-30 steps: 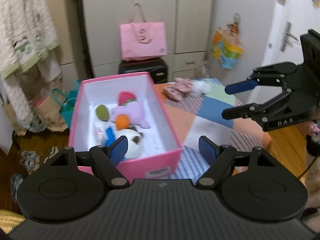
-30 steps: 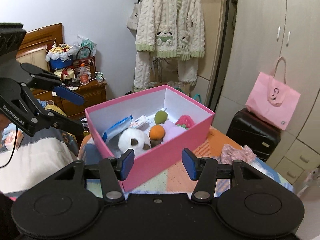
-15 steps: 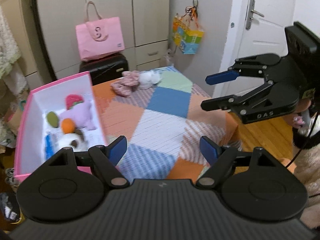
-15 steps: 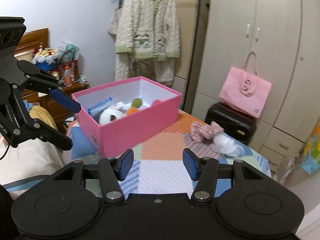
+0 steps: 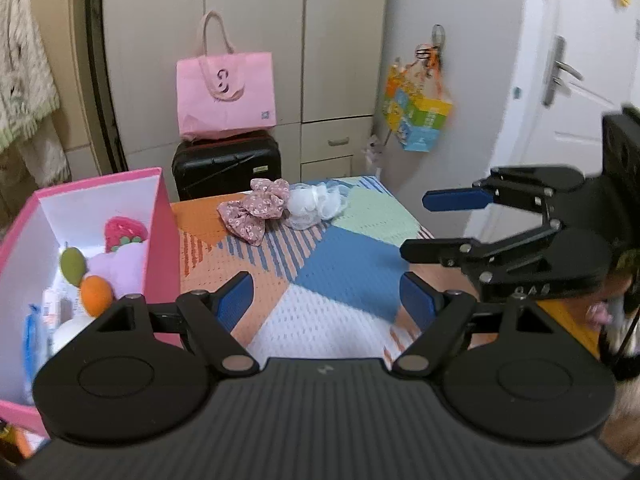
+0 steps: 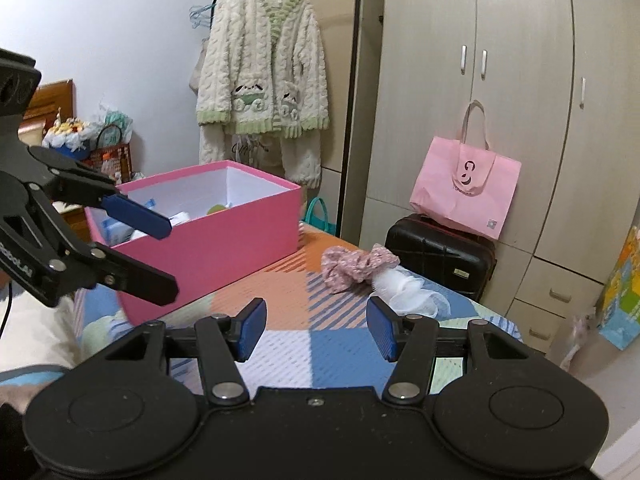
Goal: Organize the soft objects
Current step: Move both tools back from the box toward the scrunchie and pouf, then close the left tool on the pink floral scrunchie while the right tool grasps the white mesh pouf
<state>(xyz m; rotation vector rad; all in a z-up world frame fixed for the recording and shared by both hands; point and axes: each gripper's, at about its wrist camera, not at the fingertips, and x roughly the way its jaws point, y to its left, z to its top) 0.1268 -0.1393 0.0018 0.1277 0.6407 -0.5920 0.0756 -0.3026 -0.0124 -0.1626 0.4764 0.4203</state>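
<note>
A pink floral scrunchie (image 5: 256, 210) and a white mesh pouf (image 5: 316, 206) lie together at the far edge of the patchwork-covered table (image 5: 348, 264); both also show in the right wrist view, scrunchie (image 6: 356, 266) and pouf (image 6: 412, 294). A pink box (image 5: 162, 248) at the left holds soft toys: a purple plush (image 5: 118, 270), an orange ball (image 5: 96, 294), a green one and a red one. My left gripper (image 5: 328, 300) is open and empty above the table's near part. My right gripper (image 6: 316, 326) is open and empty, well short of the scrunchie.
A black suitcase (image 5: 226, 168) with a pink tote bag (image 5: 226, 94) on it stands behind the table, before cream wardrobes. A colourful bag (image 5: 416, 116) hangs by the white door at right. A knit cardigan (image 6: 260, 88) hangs behind the box (image 6: 212, 236).
Both grippers have swung away from the pink box toward the table's far side. The scrunchie and white pouf have come into the middle of both views. Both stay open.
</note>
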